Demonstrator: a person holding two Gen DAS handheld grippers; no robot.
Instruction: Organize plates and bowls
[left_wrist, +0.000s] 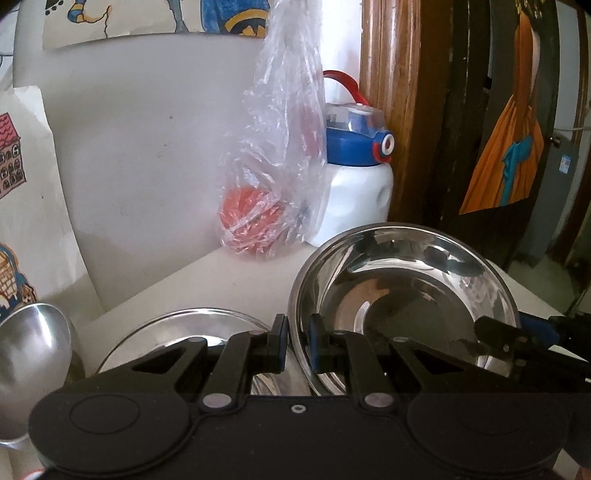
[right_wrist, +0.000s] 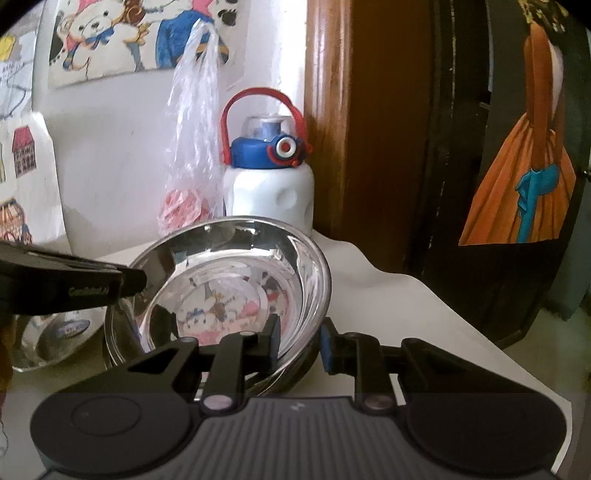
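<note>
Steel bowl (left_wrist: 402, 295) at frame centre is pinched by left gripper (left_wrist: 297, 341) and right gripper (right_wrist: 299, 341) on opposite rims, presumably for steady two-handed carrying.

Little can be read. In the right wrist view, the side of the left gripper (right_wrist: 125, 284), which reaches in from the left beyond the right claw, carries small pale lettering; it looks like "GenRobot.AI", though it is blurred. Below it, a blue oval label (right_wrist: 72, 326) shows on a shiny bowl (right_wrist: 48, 343), its wording too blurred to make out.
</note>
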